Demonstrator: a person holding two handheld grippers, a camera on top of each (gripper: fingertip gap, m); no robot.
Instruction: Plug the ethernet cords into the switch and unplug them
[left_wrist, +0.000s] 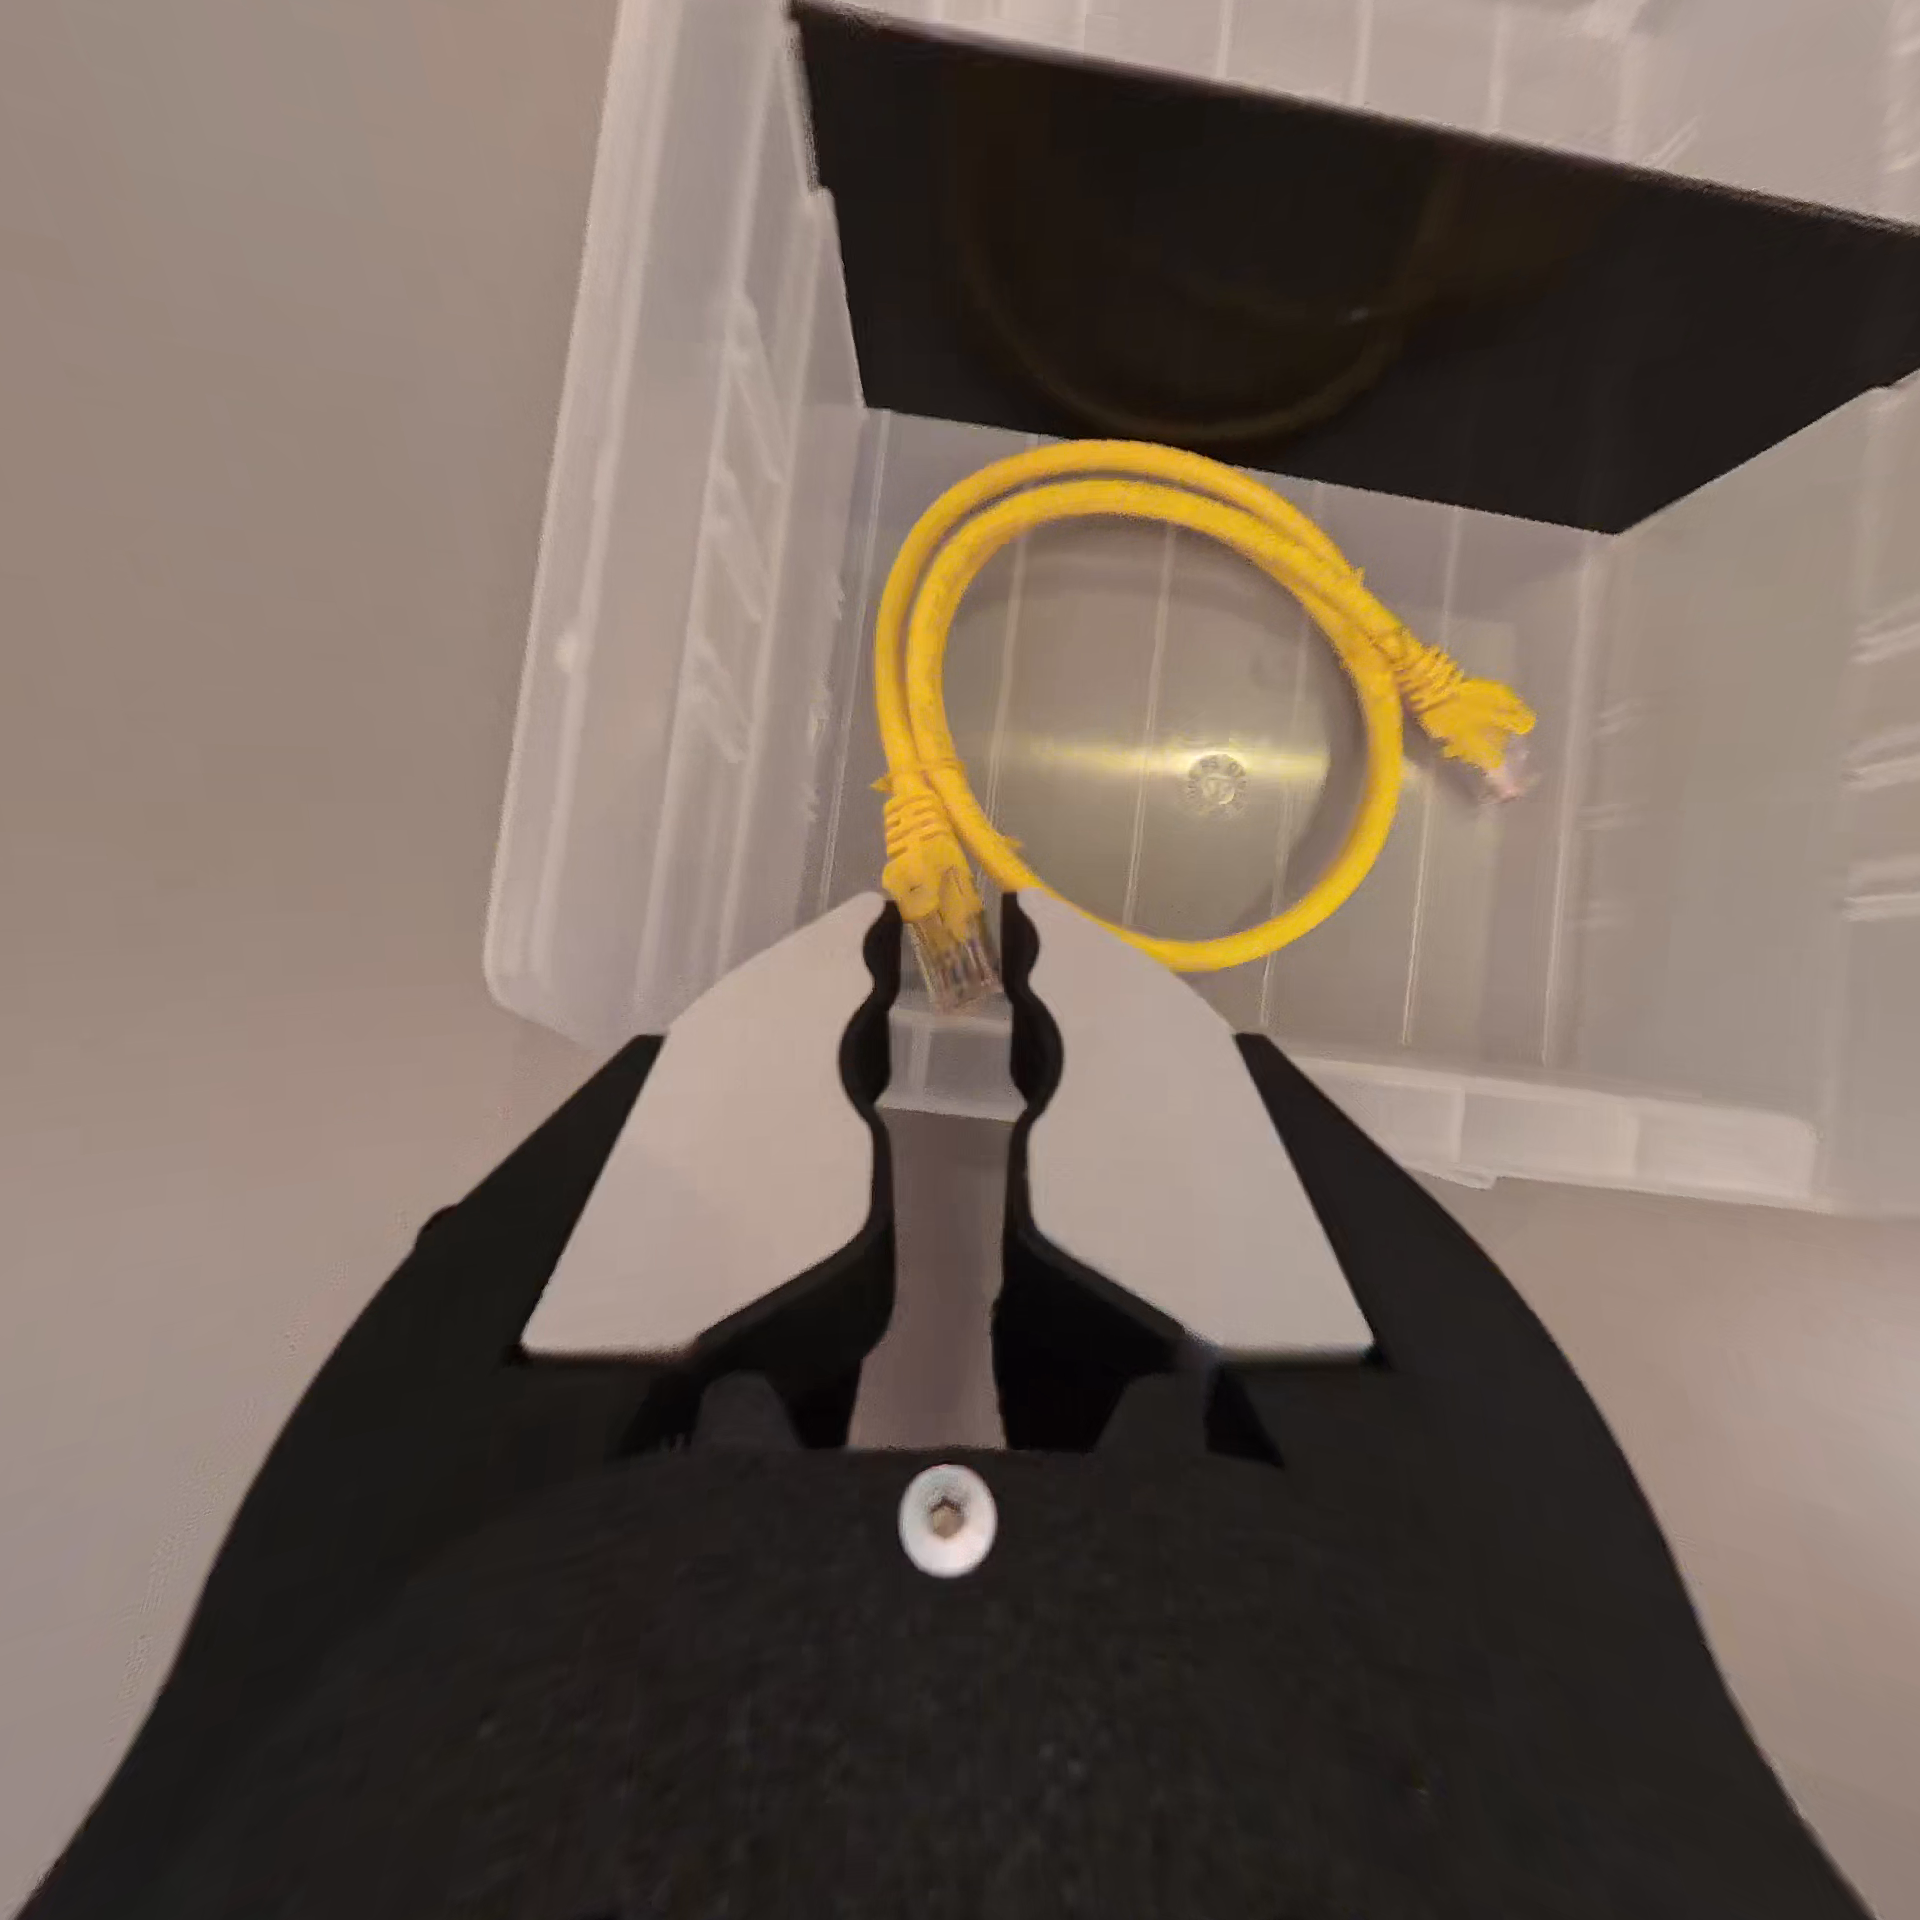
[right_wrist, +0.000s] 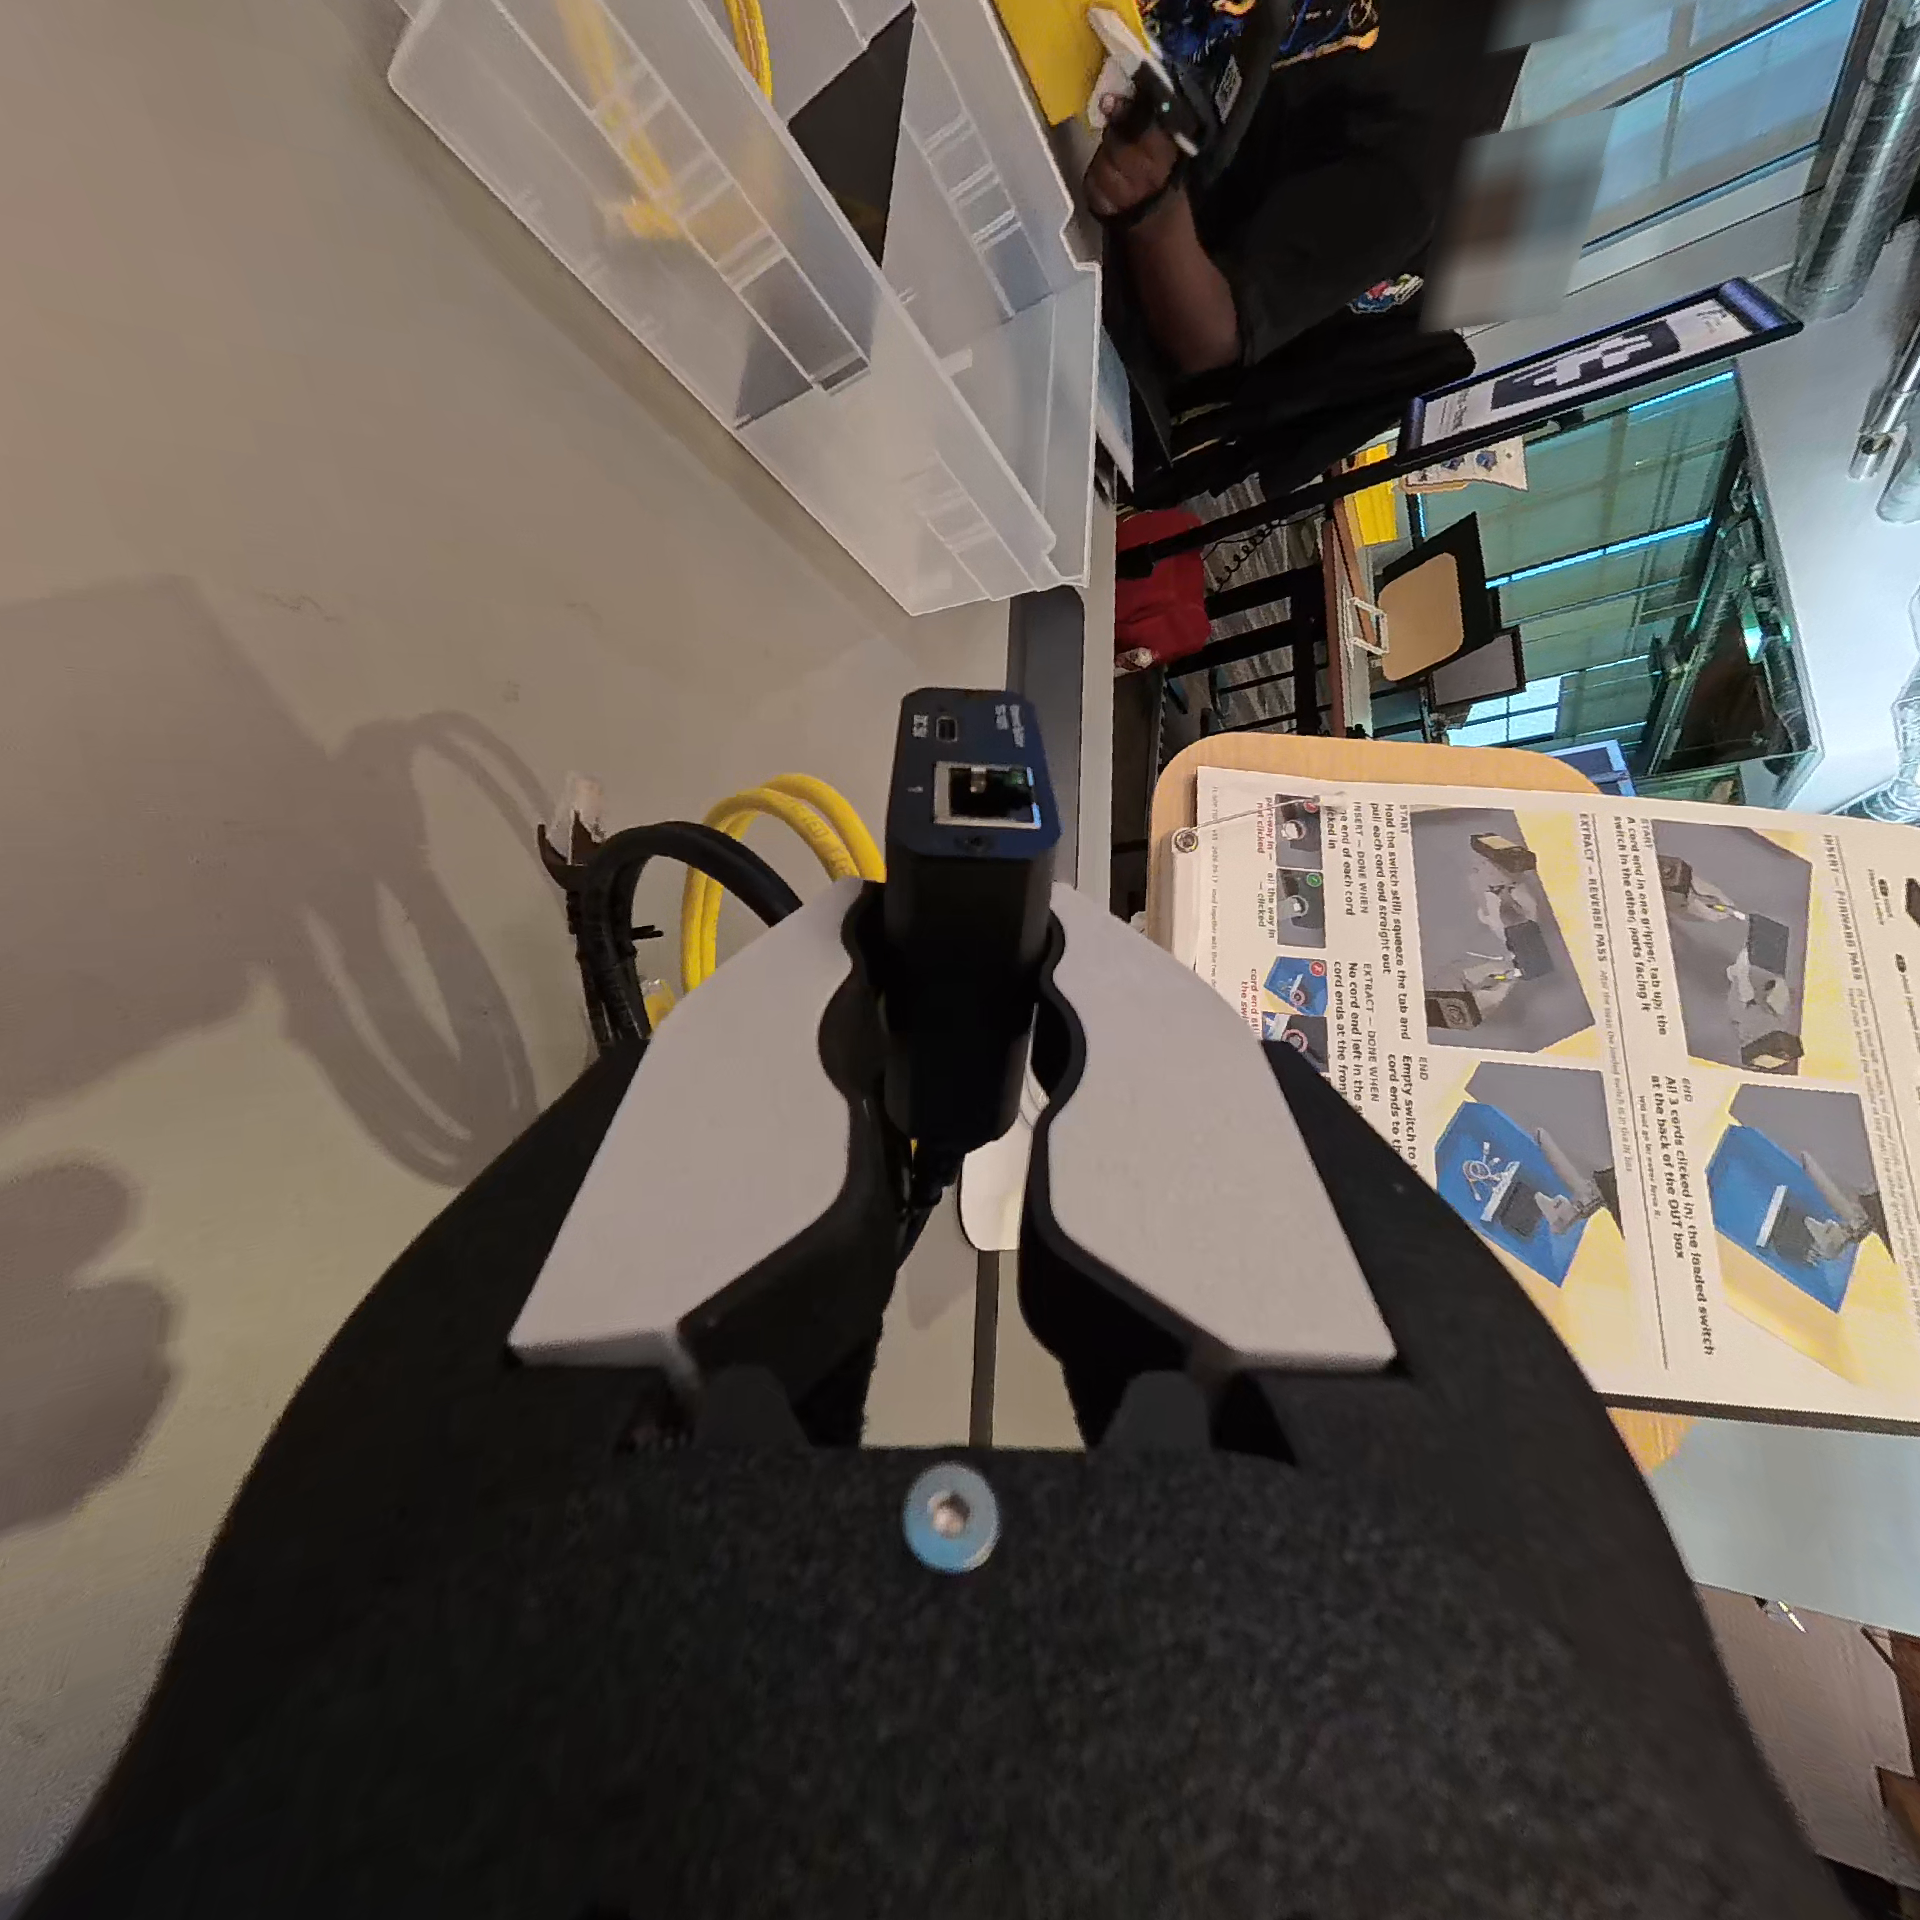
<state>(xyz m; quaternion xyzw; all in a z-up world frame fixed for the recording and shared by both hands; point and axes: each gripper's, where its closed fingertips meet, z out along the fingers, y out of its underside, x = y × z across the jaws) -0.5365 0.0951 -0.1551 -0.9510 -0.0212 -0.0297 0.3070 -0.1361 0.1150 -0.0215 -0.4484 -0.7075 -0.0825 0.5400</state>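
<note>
Tabletop (right_wrist: 260, 416): pale and matte; carries the bins, the loose cords and a printed instruction sheet (right_wrist: 1558, 1039) off to one side.
Clear bin (left_wrist: 675, 520): translucent plastic with a black divider (left_wrist: 1299, 260); thin-walled, likely to slide if the cord snags on it.
Switch (right_wrist: 961, 914): small dark-blue box, rigid and probably light; stands end-up in the right tongs (right_wrist: 956, 925), both pads pressing its sides, empty port facing away from the camera. Smooth shell, so it may twist under a push; hold it by the flat sides.
Yellow ethernet cord (left_wrist: 1091, 499): coiled in the bin, springy and limp, no use for steering.
Loose cords: a black one (right_wrist: 623, 914) and another yellow coil (right_wrist: 769, 831) lie on the tabletop beside the switch.
Near plug (left_wrist: 940, 925): clear tip and yellow boot sit between the left tongs (left_wrist: 940, 914), which are narrowed around it; contact on the far pad is not clear. Hard and slick with a brittle latch tab; grip the boot, keeping off the tab.
</note>
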